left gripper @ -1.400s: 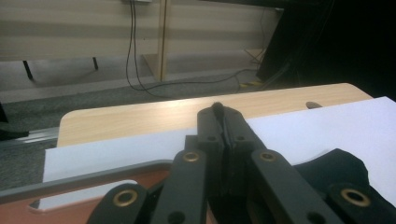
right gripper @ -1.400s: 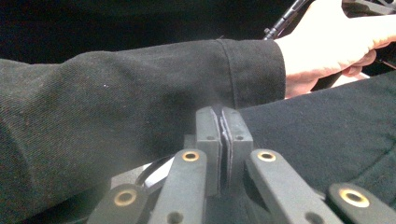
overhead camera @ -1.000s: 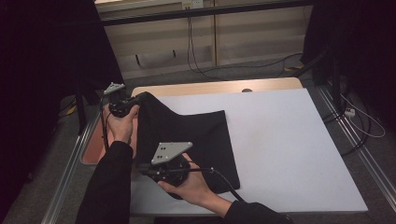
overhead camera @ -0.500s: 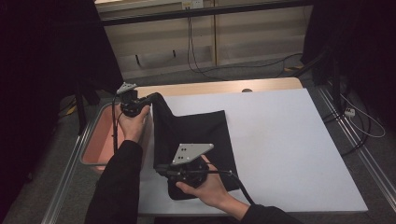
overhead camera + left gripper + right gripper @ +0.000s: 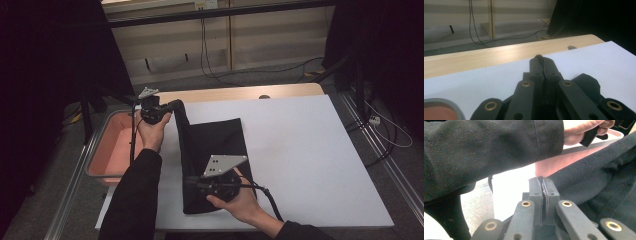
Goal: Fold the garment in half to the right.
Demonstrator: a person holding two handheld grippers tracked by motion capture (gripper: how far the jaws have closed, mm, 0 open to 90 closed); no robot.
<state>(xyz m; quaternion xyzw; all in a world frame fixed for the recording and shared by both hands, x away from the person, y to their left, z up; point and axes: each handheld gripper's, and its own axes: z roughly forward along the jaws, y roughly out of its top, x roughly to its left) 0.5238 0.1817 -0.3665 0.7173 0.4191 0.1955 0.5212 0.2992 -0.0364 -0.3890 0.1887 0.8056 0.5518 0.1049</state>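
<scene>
On table: 1 black cloth (image 5: 215,150), pinched by 2 grippers.

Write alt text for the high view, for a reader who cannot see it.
A person holds a black cloth by its left edge with two handheld grippers over a white table: the left gripper lifts the far corner, the right gripper grips the near one. A pink bin sits at the table's left.
</scene>
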